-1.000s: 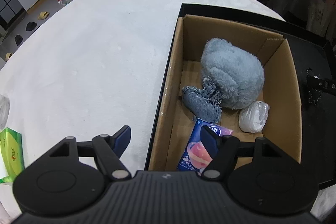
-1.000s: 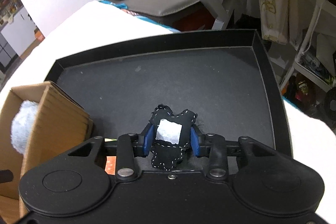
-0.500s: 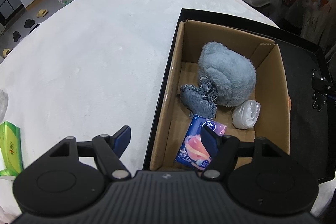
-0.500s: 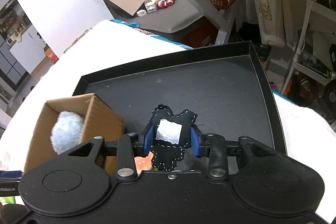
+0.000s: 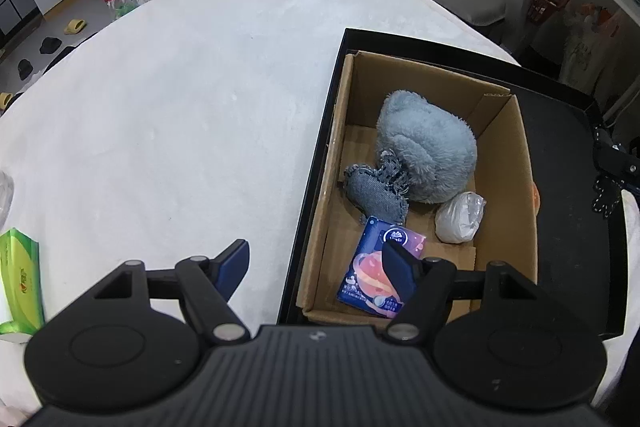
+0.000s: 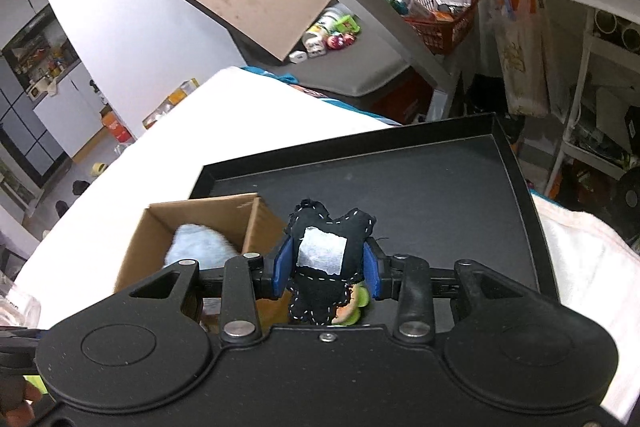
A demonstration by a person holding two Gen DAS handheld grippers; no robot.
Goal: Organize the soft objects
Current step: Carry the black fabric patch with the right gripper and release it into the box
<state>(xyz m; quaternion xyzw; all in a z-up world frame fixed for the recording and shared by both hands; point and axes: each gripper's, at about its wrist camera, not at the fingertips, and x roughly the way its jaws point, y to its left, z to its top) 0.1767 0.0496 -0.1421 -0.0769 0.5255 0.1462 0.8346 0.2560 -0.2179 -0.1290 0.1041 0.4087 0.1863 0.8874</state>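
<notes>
A cardboard box [image 5: 524,163] stands in a black tray [image 5: 576,227] on the white table. It holds a fluffy blue plush [image 5: 428,147], a denim heart cushion [image 5: 376,187], a tissue pack [image 5: 380,263] and a white wrapped ball [image 5: 460,215]. My left gripper [image 5: 316,267] is open and empty above the box's near left corner. My right gripper [image 6: 326,267] is shut on a black stitched cushion [image 6: 324,255] with a white patch, held above the tray [image 6: 440,195] right of the box [image 6: 192,223]. The right gripper and its cushion also show at the left wrist view's right edge [image 5: 608,187].
A green tissue pack [image 5: 20,279] lies at the table's left edge. An orange-and-green object [image 6: 352,307] lies in the tray under the right gripper. A metal desk leg [image 6: 400,31], shelves and baskets stand beyond the table.
My right gripper has risen with the black cushion, so the tray and box look farther below. My left gripper has also lifted and pulled back a little; it stays open.
</notes>
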